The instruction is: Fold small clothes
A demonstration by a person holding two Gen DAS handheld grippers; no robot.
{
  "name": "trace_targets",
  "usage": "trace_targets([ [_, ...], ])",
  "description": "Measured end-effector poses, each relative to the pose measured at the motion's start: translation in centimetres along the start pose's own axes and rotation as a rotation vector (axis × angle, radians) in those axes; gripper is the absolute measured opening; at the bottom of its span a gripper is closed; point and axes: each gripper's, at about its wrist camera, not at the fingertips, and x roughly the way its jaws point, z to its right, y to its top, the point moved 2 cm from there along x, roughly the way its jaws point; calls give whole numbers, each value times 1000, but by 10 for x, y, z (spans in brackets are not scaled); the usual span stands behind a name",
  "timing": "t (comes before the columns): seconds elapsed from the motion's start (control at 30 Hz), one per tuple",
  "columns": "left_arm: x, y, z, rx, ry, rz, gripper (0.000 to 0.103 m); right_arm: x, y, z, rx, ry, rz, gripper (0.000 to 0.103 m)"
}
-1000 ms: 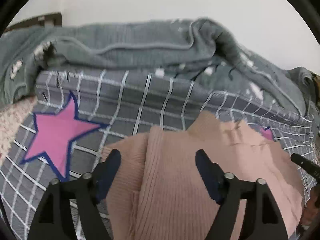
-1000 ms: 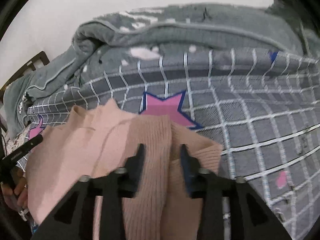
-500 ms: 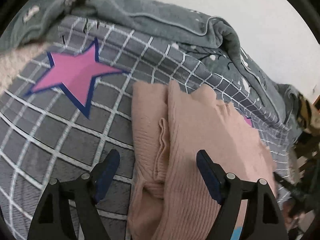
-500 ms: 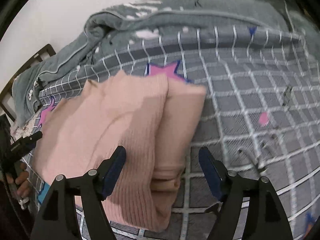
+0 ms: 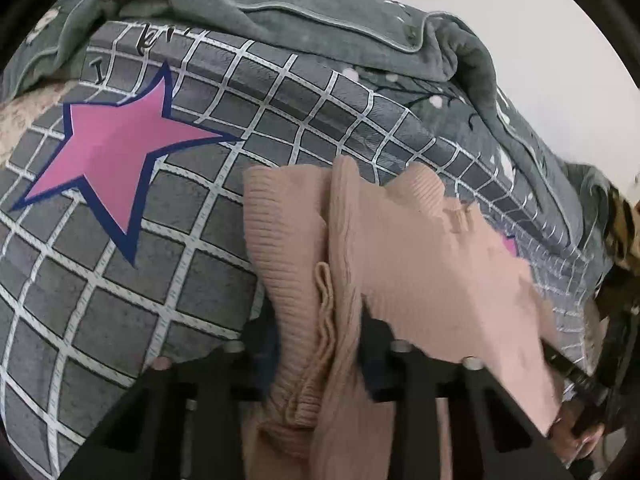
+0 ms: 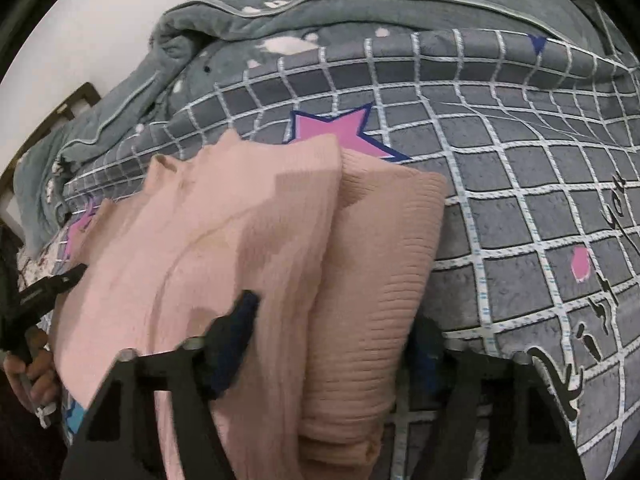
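- Two hand-held grippers work one garment: a pink ribbed sweater [image 5: 420, 264] lying on a bed under a grey checked cover with pink stars [image 5: 116, 152], near its front edge, with a rumpled grey blanket [image 5: 320, 32] piled behind.
- The sweater already looks partly folded. Both side portions lie turned in over the body, so it forms a long narrow strip, with thick ribbed rolls along its left and right edges.
- The left hand-held gripper [image 5: 320, 344] is closing on the sweater's left folded edge near the hem; the bunched knit sits between its jaws, and the pads appear to press on it.
- The right hand-held gripper [image 6: 332, 344] is also closing, straddling the right folded edge of the sweater [image 6: 248, 240] near the hem. The fabric fills the gap, but the right-hand pad is mostly hidden behind the roll, so a firm grip is likely rather than certain.
- In the right wrist view a person's hand [image 6: 32, 372] shows at the left margin, holding the other tool.
- Judged from this, the lengthwise folds are done. What remains seems to be the crosswise fold: lifting the hem end and carrying it up toward the collar, then smoothing the bundle.
- No other small clothes, folded or waiting, can be made out in either view.
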Motion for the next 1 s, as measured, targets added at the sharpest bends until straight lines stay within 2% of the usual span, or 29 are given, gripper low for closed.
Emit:
trace_targets([
  [0.03, -3, 1, 3, 0, 3, 3, 24, -2, -1, -1, -4, 11, 7, 30],
  [0.07, -6, 2, 5, 0, 4, 2, 23, -5, -1, -1, -8, 6, 20, 25],
  [0.13, -16, 5, 9, -9, -5, 9, 22, -15, 1, -2, -13, 4, 43, 21],
  [0.23, -38, 8, 19, -9, -47, 24, 22, -37, 3, 1, 4, 7, 93, 20],
  [0.3, -49, 6, 27, -1, -61, 21, 21, -53, 3, 3, 16, 23, 101, 20],
  [0.37, -57, 0, 34, -6, -71, 9, 21, -68, 1, 3, 12, 3, 110, 20],
  [0.57, -79, -38, 48, -2, -81, -22, 21, -112, -21, 11, -1, -19, 103, 20],
  [0.7, -93, -69, 45, -8, -82, -41, 21, -139, -53, 17, -43, -19, 85, 20],
  [0.83, -96, -88, 37, -15, -70, -46, 23, -140, -75, 19, -78, -12, 85, 21],
  [1.0, -85, -87, 34, -17, -23, -52, 27, -106, -77, 29, -46, -55, 94, 24],
])
